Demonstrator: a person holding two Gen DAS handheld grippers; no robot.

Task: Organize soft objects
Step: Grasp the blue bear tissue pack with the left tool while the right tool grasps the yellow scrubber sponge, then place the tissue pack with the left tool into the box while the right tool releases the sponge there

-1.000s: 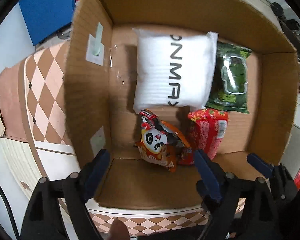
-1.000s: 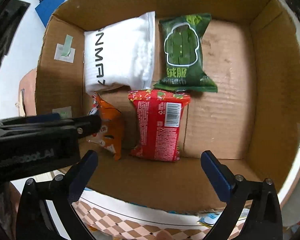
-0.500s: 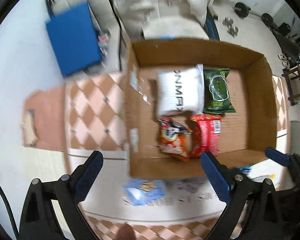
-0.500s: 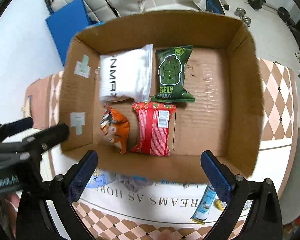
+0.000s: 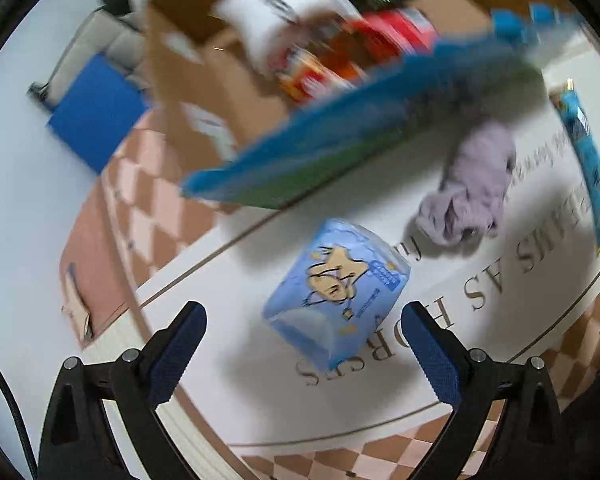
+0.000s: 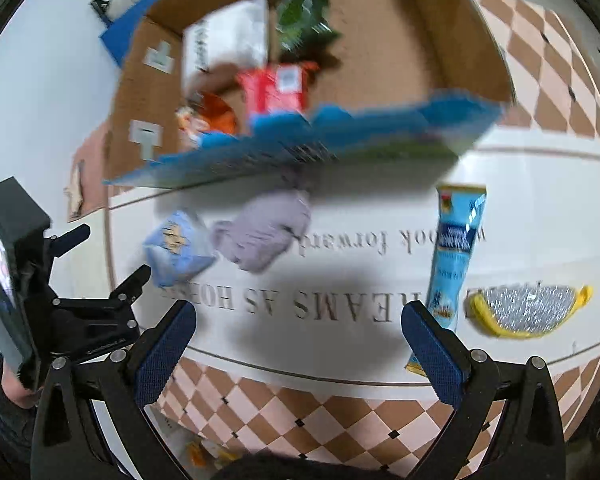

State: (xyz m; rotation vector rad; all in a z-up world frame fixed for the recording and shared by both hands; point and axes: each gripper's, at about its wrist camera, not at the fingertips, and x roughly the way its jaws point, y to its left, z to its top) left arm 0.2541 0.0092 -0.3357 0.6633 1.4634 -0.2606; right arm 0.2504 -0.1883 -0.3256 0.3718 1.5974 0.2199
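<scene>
1. While I am holding my left gripper [image 5: 300, 344] above the mat [image 5: 480, 380], its fingers are standing wide apart with nothing between them.
2. My right gripper [image 6: 296, 340] is also spread and is gripping nothing.
3. A light blue tissue pack [image 5: 336, 296] is lying on the mat just ahead of my left fingers, not touching them.
4. A lilac cloth [image 5: 472, 192] is lying crumpled near the pack, farther from me.
5. A long blue packet [image 6: 454, 264] and a silver scrubber [image 6: 524, 312] are lying close together ahead of my right gripper.
6. The cardboard box [image 6: 472, 40] is standing beyond them, with a white pillow pack [image 6: 228, 44], a green packet [image 6: 304, 16], a red packet [image 6: 276, 88] and an orange packet [image 6: 208, 116] inside.
7. The near edge of the box is looking blue and blurred.
</scene>
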